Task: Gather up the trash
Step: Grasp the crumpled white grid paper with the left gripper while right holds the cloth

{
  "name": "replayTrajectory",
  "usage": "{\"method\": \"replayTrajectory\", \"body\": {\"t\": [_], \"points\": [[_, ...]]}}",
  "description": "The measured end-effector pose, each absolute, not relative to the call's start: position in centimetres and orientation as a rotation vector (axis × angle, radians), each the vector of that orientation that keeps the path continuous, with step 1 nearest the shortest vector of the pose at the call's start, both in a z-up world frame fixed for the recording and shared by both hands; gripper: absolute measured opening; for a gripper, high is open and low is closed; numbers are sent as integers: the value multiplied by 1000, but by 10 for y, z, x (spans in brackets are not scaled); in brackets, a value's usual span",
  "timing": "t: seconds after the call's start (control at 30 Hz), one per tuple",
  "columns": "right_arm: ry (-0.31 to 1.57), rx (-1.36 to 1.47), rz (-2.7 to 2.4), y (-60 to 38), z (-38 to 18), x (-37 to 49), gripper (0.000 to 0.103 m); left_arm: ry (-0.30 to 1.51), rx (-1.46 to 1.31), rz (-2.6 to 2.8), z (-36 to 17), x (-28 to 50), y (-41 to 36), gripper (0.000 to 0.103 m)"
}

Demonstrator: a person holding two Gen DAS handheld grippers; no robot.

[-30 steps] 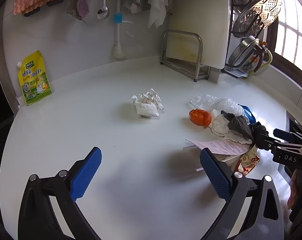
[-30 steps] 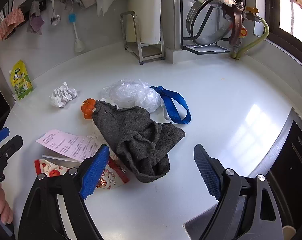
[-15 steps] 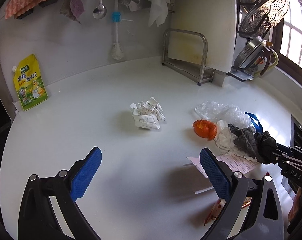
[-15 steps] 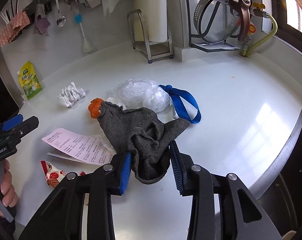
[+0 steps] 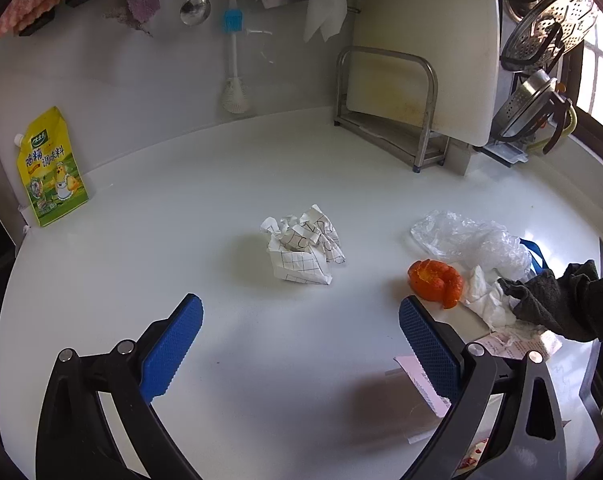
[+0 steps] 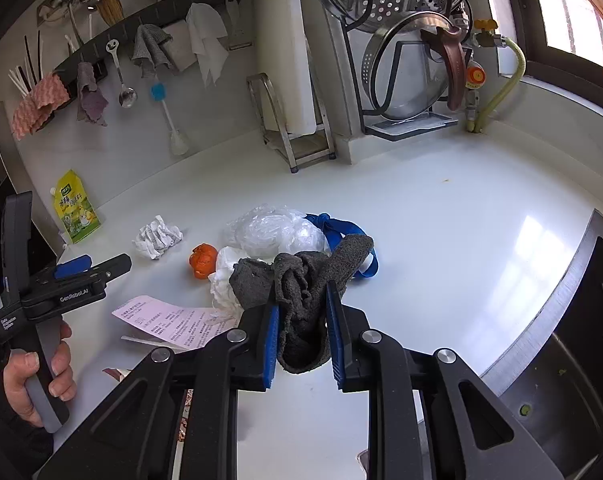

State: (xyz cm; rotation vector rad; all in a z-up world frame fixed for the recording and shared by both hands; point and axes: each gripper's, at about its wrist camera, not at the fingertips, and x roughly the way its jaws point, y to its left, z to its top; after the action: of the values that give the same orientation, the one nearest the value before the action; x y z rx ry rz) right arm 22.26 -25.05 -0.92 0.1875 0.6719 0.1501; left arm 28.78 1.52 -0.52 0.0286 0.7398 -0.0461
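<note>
My right gripper is shut on a dark grey rag and holds it lifted above the white counter; the rag also shows in the left wrist view. Under it lie white tissue, an orange peel, a clear plastic bag, a blue strap and a pink receipt. A crumpled checked paper lies ahead of my left gripper, which is open and empty above the counter. The peel is just beyond its right finger.
A yellow seasoning pouch leans on the back wall at left. A cutting board in a metal rack and a steamer rack stand at the back. A stove edge is at right. A red snack wrapper lies near the front.
My right gripper closed on the grey rag and lifted it off the trash pile. My left gripper moved a little forward and stayed open.
</note>
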Motion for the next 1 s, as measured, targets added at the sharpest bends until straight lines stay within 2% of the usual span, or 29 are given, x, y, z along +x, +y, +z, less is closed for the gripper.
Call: {"method": "replayTrajectory", "body": {"t": [0.43,0.7,0.77,0.83,0.93,1.0], "points": [[687,202,183,-249,-12,223,21,863,27,17,-31,357,10,97],[689,205,194,-248,-13,224,21,858,12,52,-34,376,11,95],[688,206,195,-248,-13,224,21,866,17,46,-36,379,10,86],[687,206,195,-248,-13,224,21,890,12,27,-39,383,9,66],[688,204,196,-248,-13,224,21,899,-6,1,-41,383,11,50],[687,202,198,-248,-13,224,21,886,-20,-16,-39,379,12,45]]}}
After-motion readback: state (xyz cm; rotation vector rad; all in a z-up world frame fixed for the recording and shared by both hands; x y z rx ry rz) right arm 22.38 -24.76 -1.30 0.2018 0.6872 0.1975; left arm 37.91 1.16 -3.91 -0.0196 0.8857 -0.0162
